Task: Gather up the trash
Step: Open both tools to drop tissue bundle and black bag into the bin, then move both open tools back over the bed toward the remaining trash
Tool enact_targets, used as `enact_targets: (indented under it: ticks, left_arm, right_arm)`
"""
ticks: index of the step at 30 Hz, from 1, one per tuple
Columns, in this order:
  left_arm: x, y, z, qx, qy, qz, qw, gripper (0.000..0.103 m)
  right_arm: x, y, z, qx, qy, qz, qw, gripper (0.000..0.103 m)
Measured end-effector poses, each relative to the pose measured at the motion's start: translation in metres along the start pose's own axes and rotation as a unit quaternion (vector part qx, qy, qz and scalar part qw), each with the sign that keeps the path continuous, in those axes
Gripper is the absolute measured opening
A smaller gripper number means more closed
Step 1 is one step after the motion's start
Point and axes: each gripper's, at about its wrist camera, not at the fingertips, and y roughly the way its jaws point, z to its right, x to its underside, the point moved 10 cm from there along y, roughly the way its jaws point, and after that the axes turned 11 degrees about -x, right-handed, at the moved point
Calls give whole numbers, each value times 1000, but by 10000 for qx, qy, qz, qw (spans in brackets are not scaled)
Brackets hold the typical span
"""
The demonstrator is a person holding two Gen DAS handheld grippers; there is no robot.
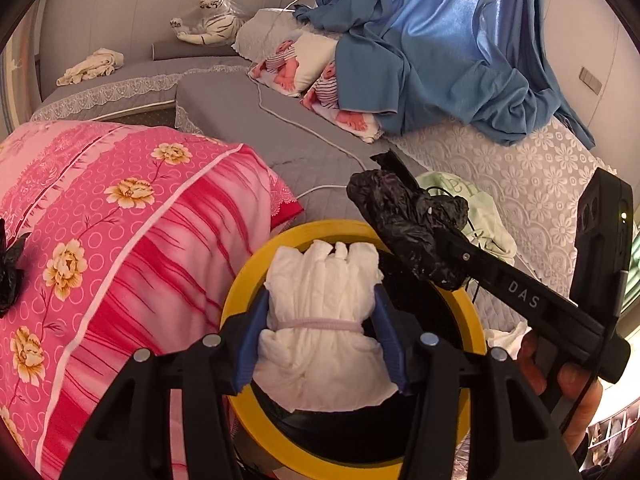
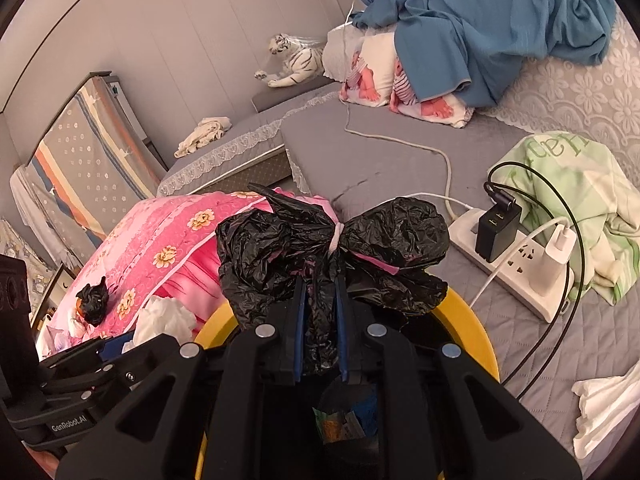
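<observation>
My left tool point(image 1: 320, 332) grips a white wad point(image 1: 324, 320) (banded at its middle) above the yellow-rimmed bin point(image 1: 240, 300). My right tool point(image 2: 320, 320) pinches a black bag bundle point(image 2: 332, 248) over that bin point(image 2: 472, 320). Farther off, another black scrap point(image 2: 93, 300) lies on the pink quilt point(image 2: 176, 240).

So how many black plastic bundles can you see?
2: one black bundle clamped in the right gripper above the yellow bin; a smaller one on the pink quilt. Others may be hidden.

Left gripper point(image 1: 320, 332): fingers clamped on a white tied bundle point(image 1: 324, 336). Right gripper point(image 2: 320, 320): fingers nearly closed, pinching a black tied bag point(image 2: 332, 248), beside the left.
</observation>
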Motion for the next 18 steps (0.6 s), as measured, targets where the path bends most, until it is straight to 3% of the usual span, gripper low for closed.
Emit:
enact_targets:
  ticks: [5,7,8,9,18]
  left_arm:
    - [-1,1,-2,1,-48,-8,10000,51]
    - [-1,1,-4,-35,-89,4,10000,61]
    - [-2,0,-5,-43,-138,27,9999,68]
    - [-3,-1,-7,-52,-188,64,9998,69]
    - [-14,-18,-25,-195,-340,291,9988,72]
  right_arm:
    - [-1,2,7,67,70,-6,10000,14]
    - [-2,1,8,110,92,8,9999,27]
    - [-2,0,9,151,96,29,9998,42]
    - [-3,-1,11,174,117,63,9998,50]
    - [-9,-7,16,159,233,187,9994,50]
